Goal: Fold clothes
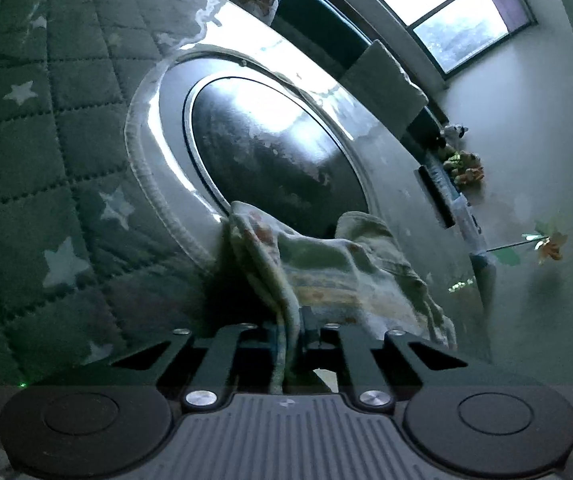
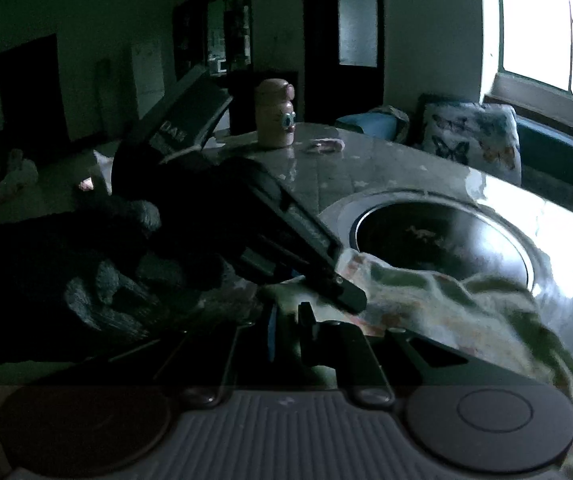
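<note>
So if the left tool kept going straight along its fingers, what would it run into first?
The patterned cloth it is already pinching, bunched just ahead of the left tool. Beyond that lies the dark round inset in the glossy tabletop, though depth is hard to judge.

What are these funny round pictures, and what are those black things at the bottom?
A person holds a tool in each hand, a hand-held gripper with two fingers that pinch. Each tool carries a wide-eyed camera, so the pictures look bent. One picture looks along the left hand-held gripper, the other along the right hand-held gripper, which also sees the left tool and a gloved hand. Both pinch the same patterned cloth, ready for folding. It lies on a shiny table with a dark round middle. Farther back stand a little bottle with eyes and a butterfly cushion.
</note>
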Demonstrator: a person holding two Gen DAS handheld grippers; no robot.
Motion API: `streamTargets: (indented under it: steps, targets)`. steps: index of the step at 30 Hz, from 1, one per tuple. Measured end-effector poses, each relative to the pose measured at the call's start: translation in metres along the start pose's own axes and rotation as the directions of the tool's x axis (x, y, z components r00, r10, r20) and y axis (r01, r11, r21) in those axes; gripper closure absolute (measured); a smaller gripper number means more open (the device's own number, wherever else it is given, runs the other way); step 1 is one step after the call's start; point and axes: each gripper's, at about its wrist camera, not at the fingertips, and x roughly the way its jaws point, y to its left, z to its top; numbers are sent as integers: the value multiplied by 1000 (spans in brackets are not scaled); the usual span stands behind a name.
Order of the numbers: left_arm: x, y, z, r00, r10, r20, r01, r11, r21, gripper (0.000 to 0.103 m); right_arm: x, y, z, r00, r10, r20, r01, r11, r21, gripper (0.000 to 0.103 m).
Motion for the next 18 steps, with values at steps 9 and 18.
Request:
streamTargets:
  steps: [9,18]
  targets:
    - [0,-3,-1,1000,9,5,-9,1000,27,92,-28,-70,-18,979,-204,-18,204,963,177,91]
    - [1,-6,-2,1000,22,9,-23,998,57,92,-11,-156,-41,925,-369,-95,378,857,350,91]
